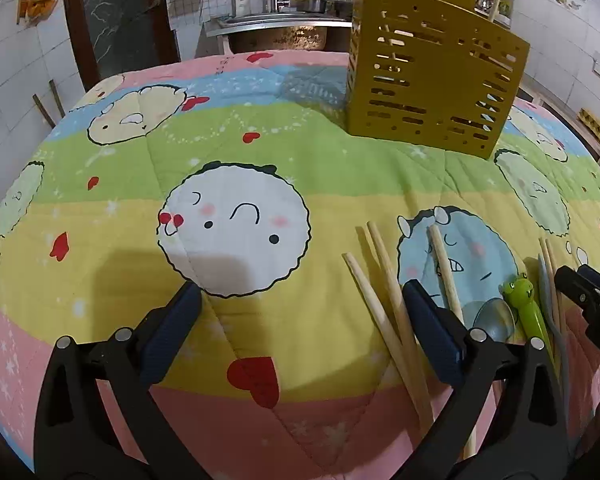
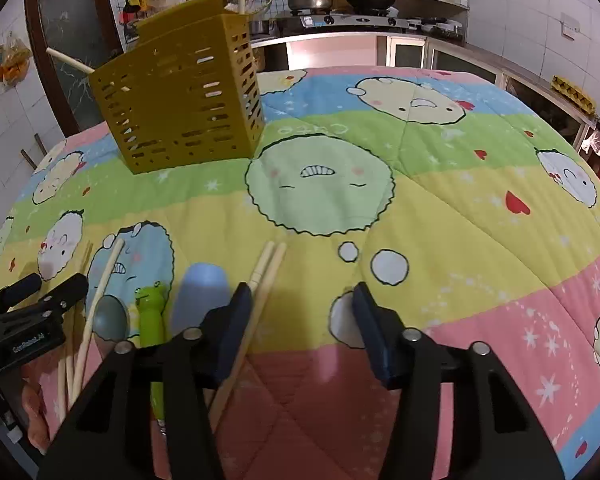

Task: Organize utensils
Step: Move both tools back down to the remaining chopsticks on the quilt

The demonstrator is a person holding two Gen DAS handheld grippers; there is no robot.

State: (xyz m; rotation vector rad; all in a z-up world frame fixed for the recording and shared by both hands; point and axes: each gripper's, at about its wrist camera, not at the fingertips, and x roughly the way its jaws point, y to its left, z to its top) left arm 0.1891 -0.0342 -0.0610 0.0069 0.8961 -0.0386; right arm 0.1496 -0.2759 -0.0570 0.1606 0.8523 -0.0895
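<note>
1. Left wrist view, bottom: left gripper [image 1: 300, 300] spread apart, nothing between its pads, low over the quilt [image 1: 100, 216].
2. Right wrist view, bottom: right gripper [image 2: 300, 300] released, grasping nothing; paired chopsticks [image 2: 266, 268] pass beside its left finger.
3. Lower left: frog-handled utensil [image 2: 151, 308], spoon [image 2: 110, 322], more chopsticks [image 2: 100, 292].
4. Upper left: gold utensil holder [image 2: 180, 96] upright.

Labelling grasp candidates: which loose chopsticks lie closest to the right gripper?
The pair lying side by side against the right gripper's left finger, partly under it. The other chopsticks lie further left, beyond the frog-handled utensil, near the left gripper.
</note>
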